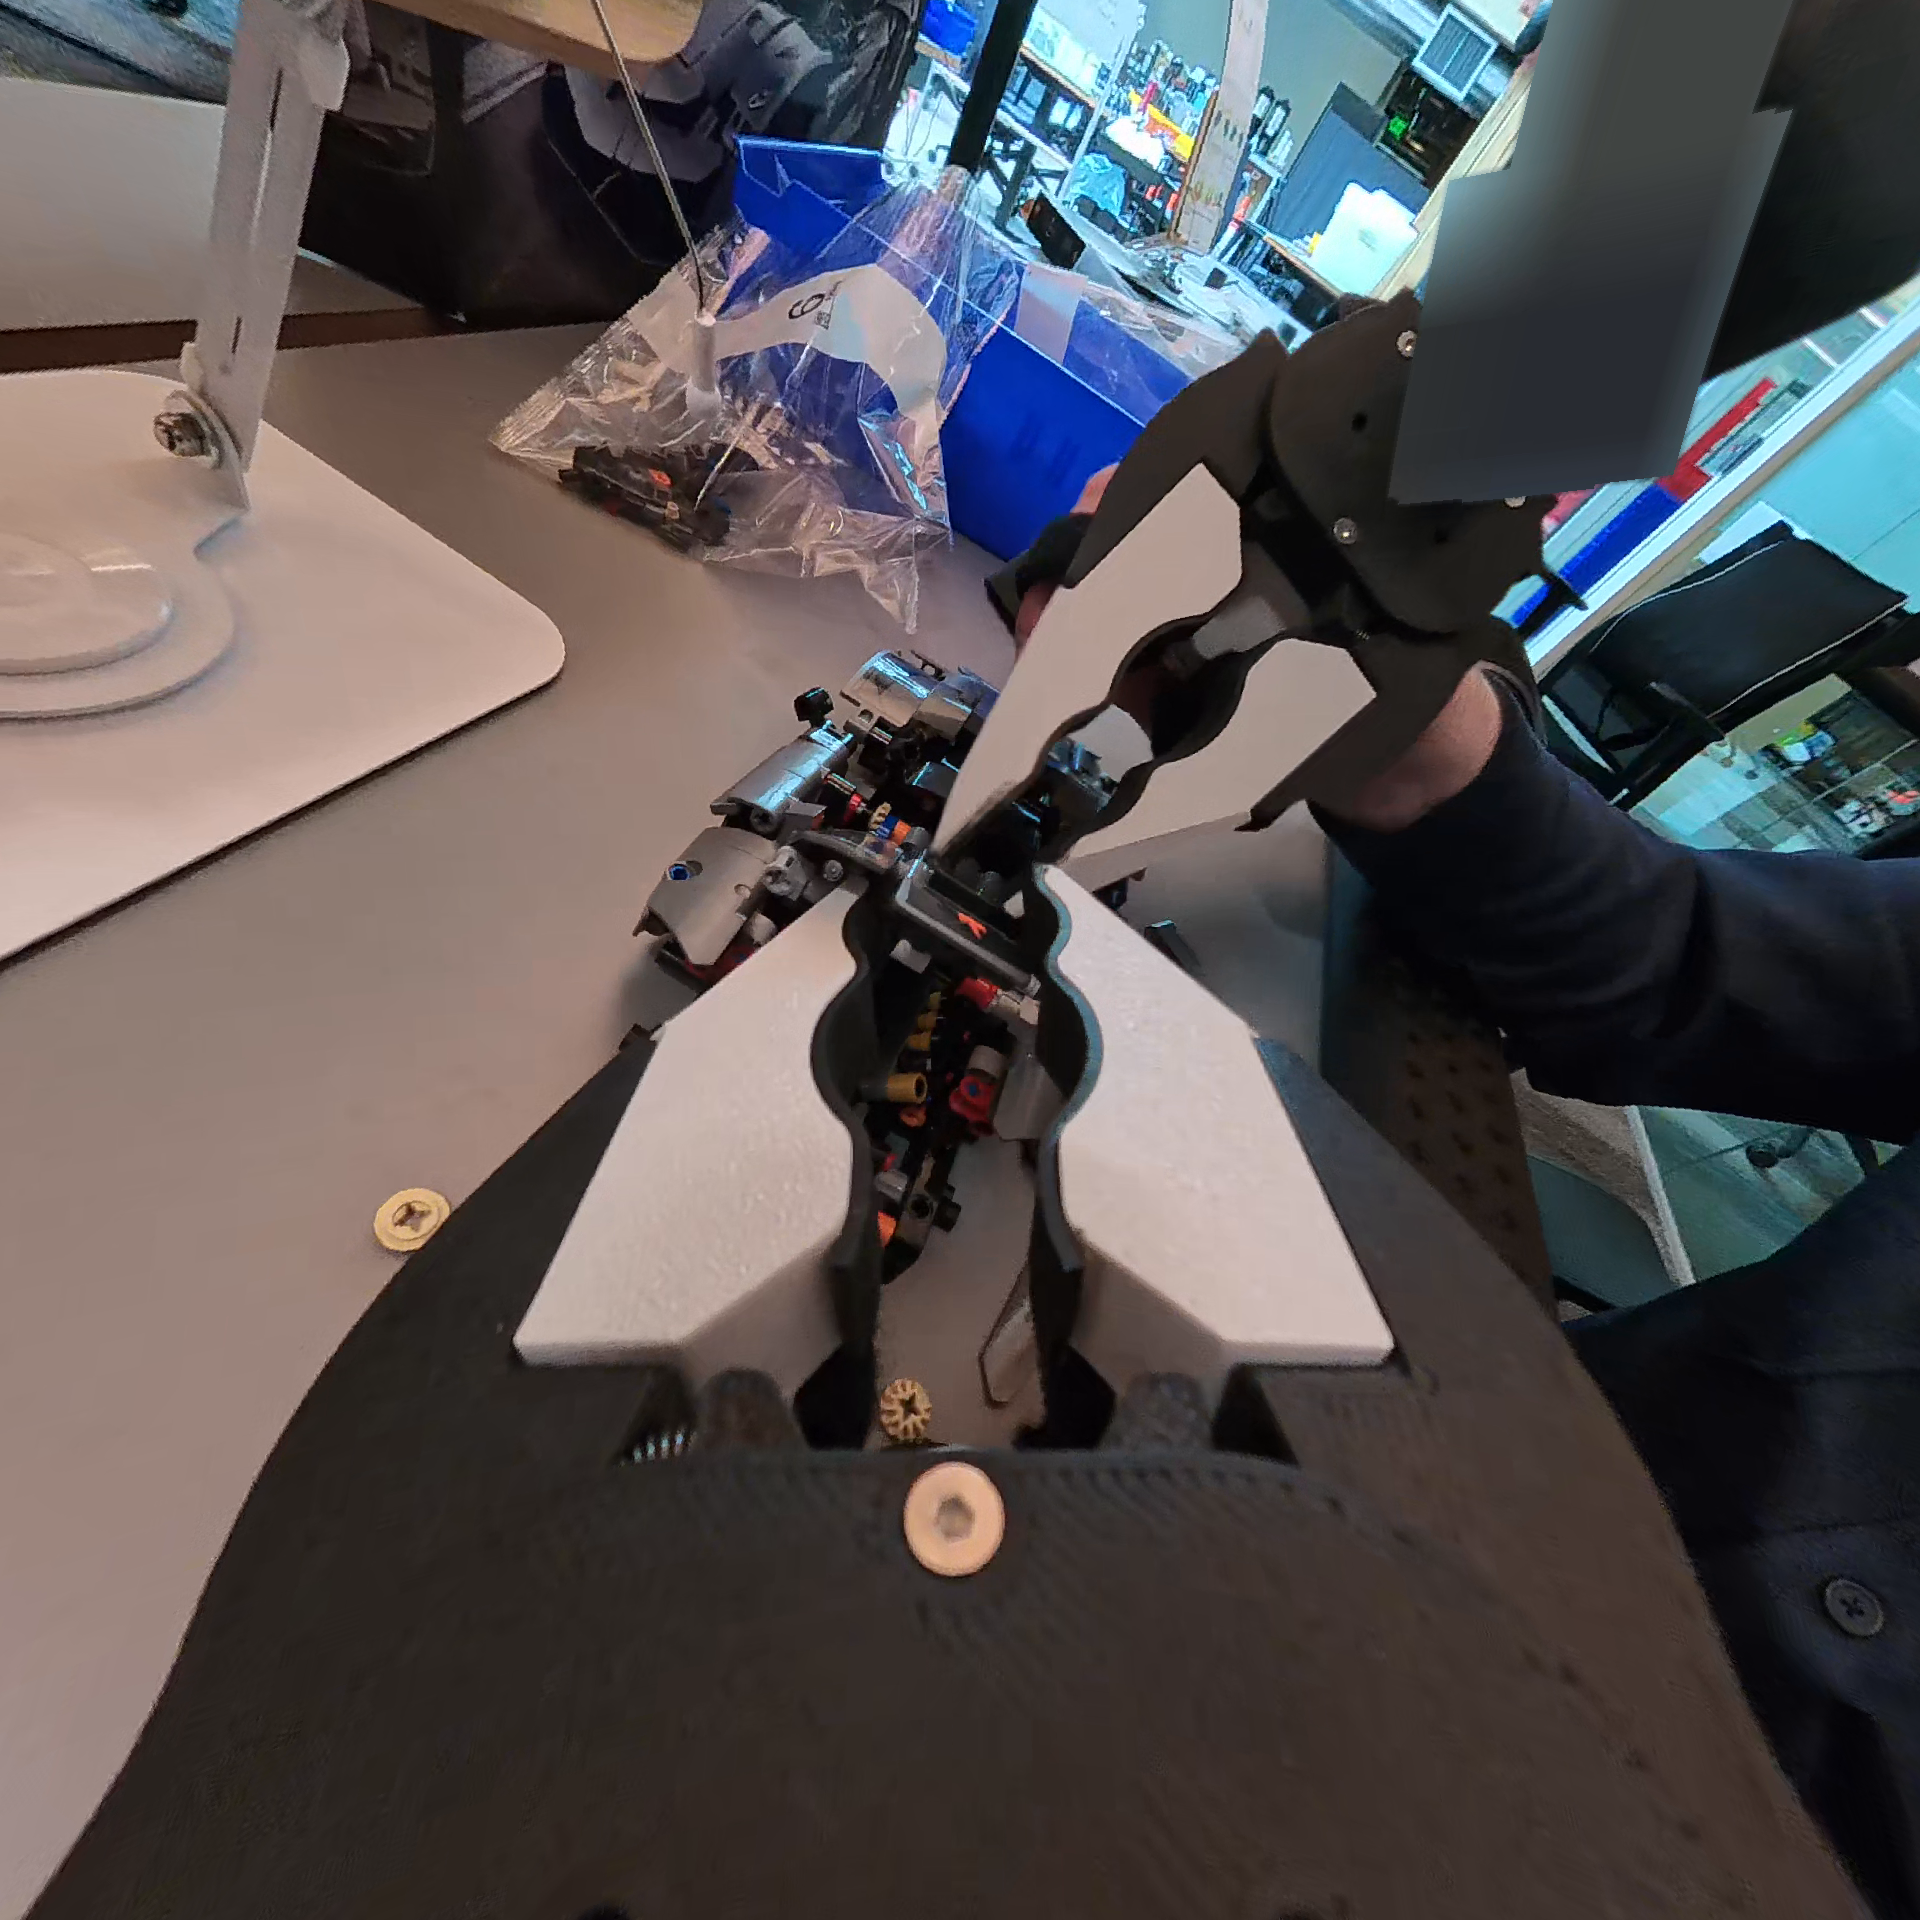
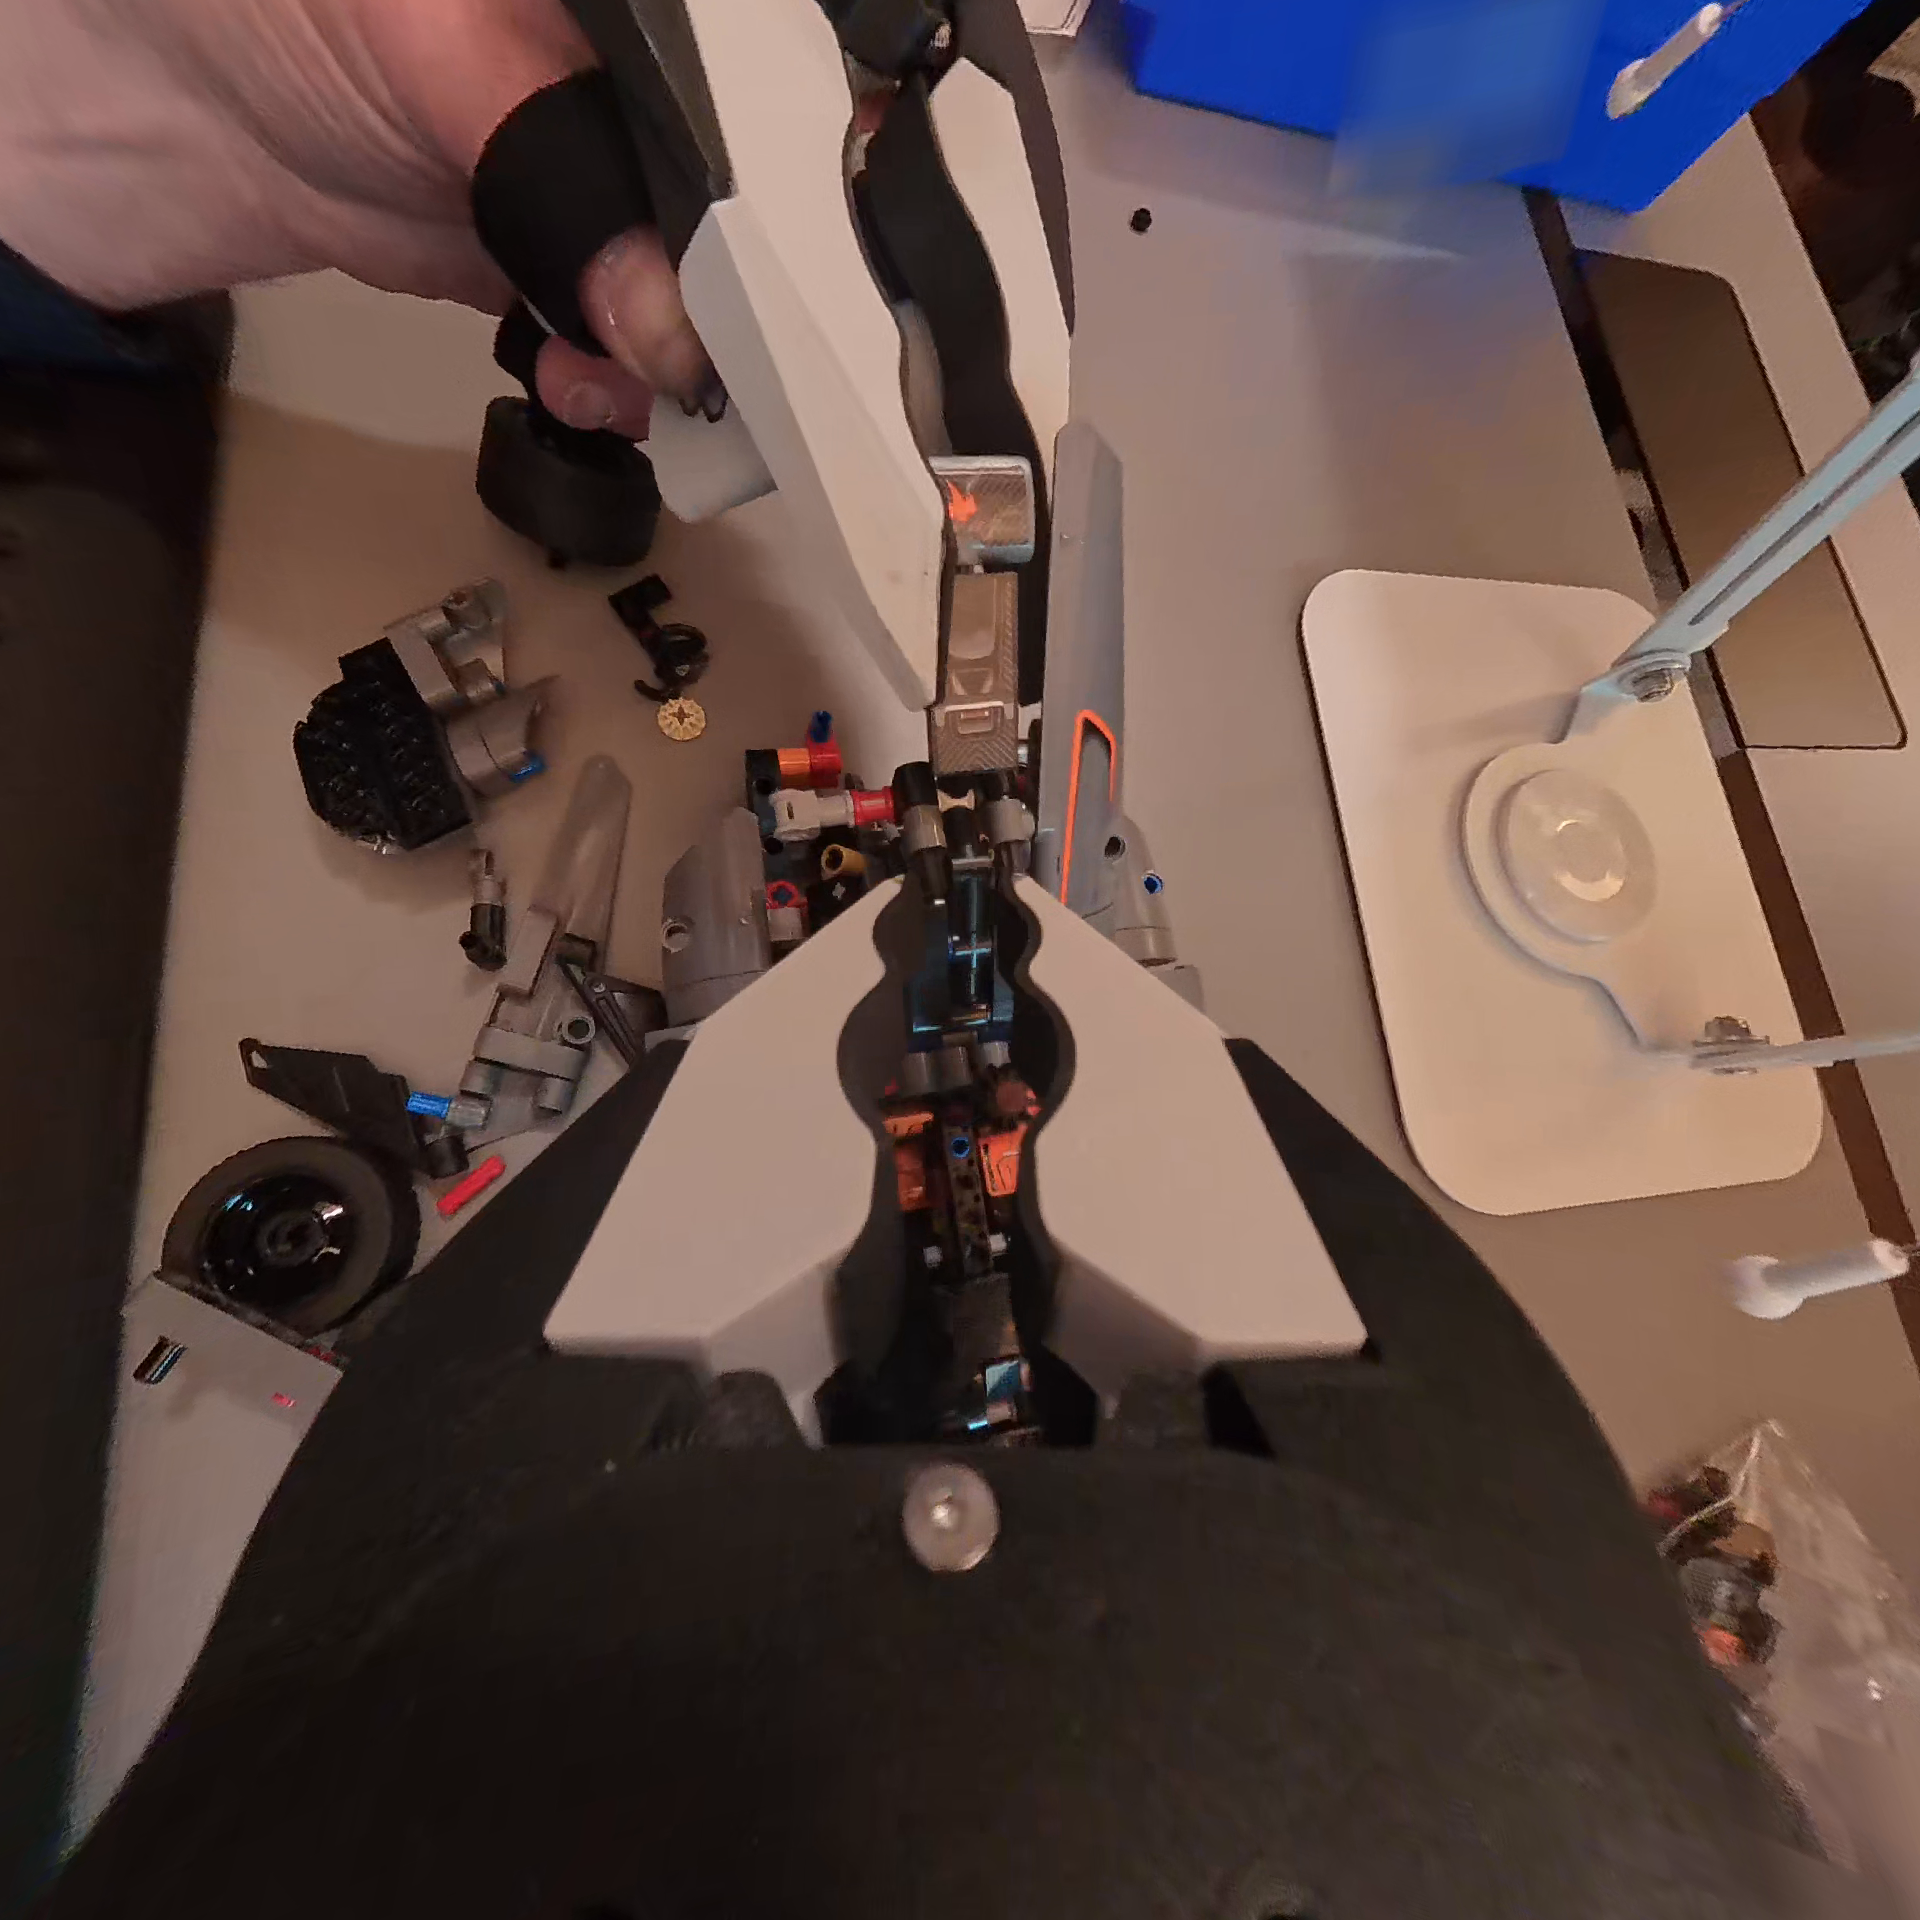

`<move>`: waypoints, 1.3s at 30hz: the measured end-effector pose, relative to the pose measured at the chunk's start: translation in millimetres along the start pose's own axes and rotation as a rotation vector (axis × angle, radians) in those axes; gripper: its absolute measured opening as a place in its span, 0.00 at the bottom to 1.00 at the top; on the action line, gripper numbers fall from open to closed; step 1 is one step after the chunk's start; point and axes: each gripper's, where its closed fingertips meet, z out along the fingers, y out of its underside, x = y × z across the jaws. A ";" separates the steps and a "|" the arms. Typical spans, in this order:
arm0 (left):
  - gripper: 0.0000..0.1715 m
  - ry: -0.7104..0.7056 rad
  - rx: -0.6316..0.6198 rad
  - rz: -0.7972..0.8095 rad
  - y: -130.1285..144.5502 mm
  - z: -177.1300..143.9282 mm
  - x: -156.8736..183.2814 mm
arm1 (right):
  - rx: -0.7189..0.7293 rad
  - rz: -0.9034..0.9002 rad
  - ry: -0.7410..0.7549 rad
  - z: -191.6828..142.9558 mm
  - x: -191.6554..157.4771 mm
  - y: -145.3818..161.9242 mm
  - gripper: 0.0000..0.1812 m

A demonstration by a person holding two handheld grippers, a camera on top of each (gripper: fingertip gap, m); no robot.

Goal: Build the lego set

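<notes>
**Partly built model held from both ends — handling notes**

While both tongs close in on it, the partly built lego model [image 2: 961,935] lies on the grey surface [image 1: 312,1039] in the middle of the work area, between the two tools. Nearest the camera in the right wrist view, the right tongs [image 2: 956,894] straddle the model's dark blue and black spine with the jaws nearly closed around it; contact looks likely, but a firm grip cannot be confirmed. From the opposite end, the left tongs [image 1: 940,883] sit narrowly parted over the model's grey top panel with the orange mark, seemingly pinching it.

Handling judgement: light, rigid plastic, yet the assembly is only press-fitted — panels and pins may pop off under twist or squeeze. Smooth grey shell pieces look slippery; the beam frame along the spine, with its holes and edges, is the better hold.

Appearance: long, narrow vehicle-like body, grey fairings with an orange outline on one side, black frame, and red, yellow, blue and orange connectors exposed inside.

Farther out on the surface: loose sub-assemblies, a black wheel [image 2: 291,1236], a tan gear [image 2: 682,717], a clear bag of parts [image 1: 769,436], a blue bin [image 1: 1039,416] and a white stand base [image 2: 1558,883].
</notes>
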 end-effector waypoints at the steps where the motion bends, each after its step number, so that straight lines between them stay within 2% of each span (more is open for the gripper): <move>1: 0.13 -0.008 -0.002 0.011 0.0 0.0 -0.4 | 0.005 0.016 0.011 -0.2 3.5 0.3 0.11; 2: 0.13 -0.012 -0.009 0.034 0.6 -0.1 0.7 | 0.006 0.028 0.018 -0.6 6.1 1.2 0.17; 3: 0.14 -0.026 -0.017 0.050 1.7 -0.8 0.0 | 0.007 0.037 0.015 -0.9 6.6 1.9 0.18; 6: 0.28 0.015 -0.073 0.042 12.6 -2.3 4.0 | -0.011 0.035 -0.008 4.4 2.4 5.9 0.20; 7: 0.29 0.020 -0.108 0.040 19.4 -2.1 3.5 | -0.031 0.033 -0.008 7.2 1.9 9.0 0.21; 10: 0.30 -0.040 -0.182 0.113 31.9 2.8 -2.8 | -0.024 0.026 -0.011 7.2 1.7 8.6 0.20; 13: 0.30 -0.036 -0.175 0.088 29.2 11.8 -4.1 | -0.008 0.043 -0.022 6.8 1.5 8.5 0.18; 16: 0.27 -0.071 -0.191 0.092 31.6 18.6 -10.9 | 0.001 0.052 -0.028 6.1 1.6 7.6 0.18; 18: 0.17 -0.072 -0.179 0.080 30.3 22.1 -13.4 | 0.004 0.051 -0.020 6.6 3.3 8.6 0.17; 19: 0.16 -0.065 -0.173 0.076 29.5 22.3 -13.5 | 0.009 0.049 -0.023 6.6 3.2 8.8 0.16; 25: 0.14 -0.065 -0.205 0.101 31.8 17.7 -12.7 | 0.027 0.061 -0.047 8.2 0.0 9.4 0.14; 26: 0.11 -0.066 -0.219 0.106 33.5 16.6 -13.0 | 0.024 0.067 -0.056 8.5 -0.7 10.3 0.12; 35: 0.09 -0.109 -0.264 0.169 36.7 12.7 -11.6 | 0.010 0.079 -0.079 8.2 -2.8 15.4 0.12; 37: 0.04 -0.130 -0.266 0.198 34.5 9.7 -12.0 | 0.022 0.093 -0.087 8.4 -1.7 16.1 0.12; 39: 0.04 -0.123 -0.278 0.206 36.5 8.9 -10.6 | 0.016 0.081 -0.084 8.5 -3.4 15.6 0.12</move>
